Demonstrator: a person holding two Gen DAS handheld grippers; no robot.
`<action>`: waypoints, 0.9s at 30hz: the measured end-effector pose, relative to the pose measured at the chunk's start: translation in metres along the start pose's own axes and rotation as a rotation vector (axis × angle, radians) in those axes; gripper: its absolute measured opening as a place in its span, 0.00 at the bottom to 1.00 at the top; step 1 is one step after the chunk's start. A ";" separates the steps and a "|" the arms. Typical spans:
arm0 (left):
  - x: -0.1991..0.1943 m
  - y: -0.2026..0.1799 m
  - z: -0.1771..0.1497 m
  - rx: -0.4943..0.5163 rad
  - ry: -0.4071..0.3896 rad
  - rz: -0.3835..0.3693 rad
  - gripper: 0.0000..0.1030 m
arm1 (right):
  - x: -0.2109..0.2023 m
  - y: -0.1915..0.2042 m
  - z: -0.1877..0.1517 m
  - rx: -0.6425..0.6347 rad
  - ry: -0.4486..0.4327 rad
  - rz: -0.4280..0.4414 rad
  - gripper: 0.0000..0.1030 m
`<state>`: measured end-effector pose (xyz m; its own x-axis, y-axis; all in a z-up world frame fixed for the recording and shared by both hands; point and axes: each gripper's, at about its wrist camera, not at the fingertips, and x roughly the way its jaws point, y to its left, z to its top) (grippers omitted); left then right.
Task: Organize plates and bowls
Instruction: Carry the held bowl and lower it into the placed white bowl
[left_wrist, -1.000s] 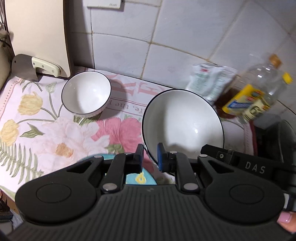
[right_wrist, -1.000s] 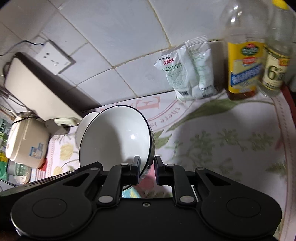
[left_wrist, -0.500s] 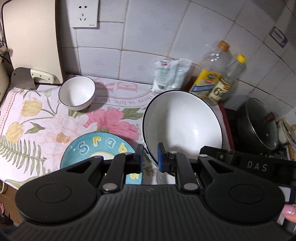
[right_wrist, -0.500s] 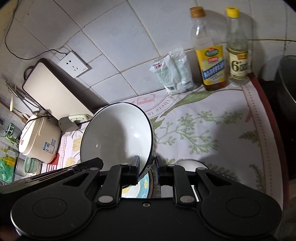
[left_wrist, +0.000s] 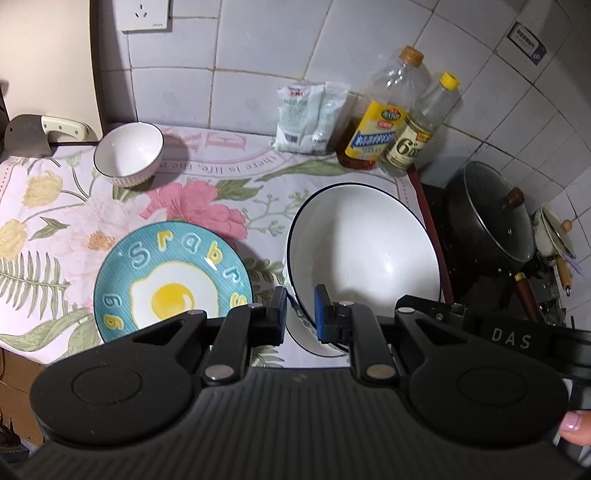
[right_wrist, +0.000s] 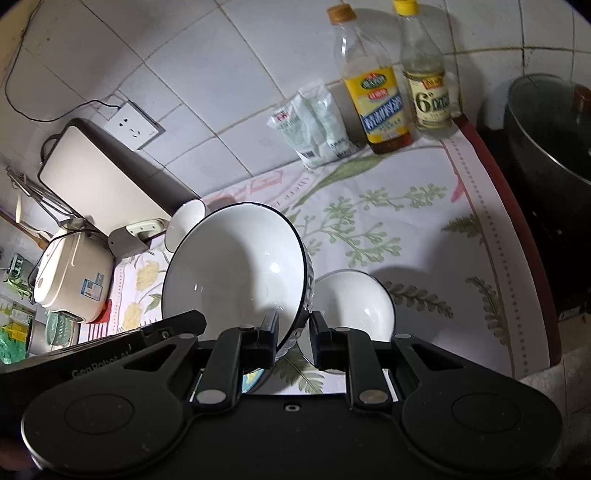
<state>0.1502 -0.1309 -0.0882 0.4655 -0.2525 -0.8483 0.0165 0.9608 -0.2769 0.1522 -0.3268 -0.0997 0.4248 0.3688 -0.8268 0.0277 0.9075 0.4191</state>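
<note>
1. Large white bowl with a dark rim hangs tilted above the right part of the desk, which is covered in a floral cloth.
2. The left claw is nearly closed, its 2 fingers pinching the bowl's near-left rim.
3. The right claw is nearly closed too, clamped on the same bowl's rim at the opposite side.
4. Directly below, seen from the right wrist, a second white bowl sits on the cloth, partly hidden by the held one.
5. A blue fried-egg plate lies flat at the near left, just beside the held bowl.
6. A small white bowl stands upright at the far left, well apart from the plate.
7. By the far tiled wall stand 2 bottles and, to their left, a white pouch.
8. A black lidded pot sits off the right edge.
</note>
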 end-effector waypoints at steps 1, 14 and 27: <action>0.002 -0.001 -0.002 0.002 0.006 0.000 0.13 | 0.001 -0.003 -0.002 0.006 0.004 -0.002 0.21; 0.044 -0.012 -0.017 0.041 0.059 0.024 0.13 | 0.029 -0.033 -0.021 0.041 0.053 -0.041 0.21; 0.084 -0.004 -0.027 0.048 0.084 0.024 0.13 | 0.068 -0.050 -0.019 0.066 0.137 -0.082 0.21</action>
<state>0.1656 -0.1594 -0.1701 0.3902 -0.2360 -0.8900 0.0491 0.9705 -0.2358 0.1626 -0.3435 -0.1841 0.2917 0.3221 -0.9006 0.1182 0.9222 0.3681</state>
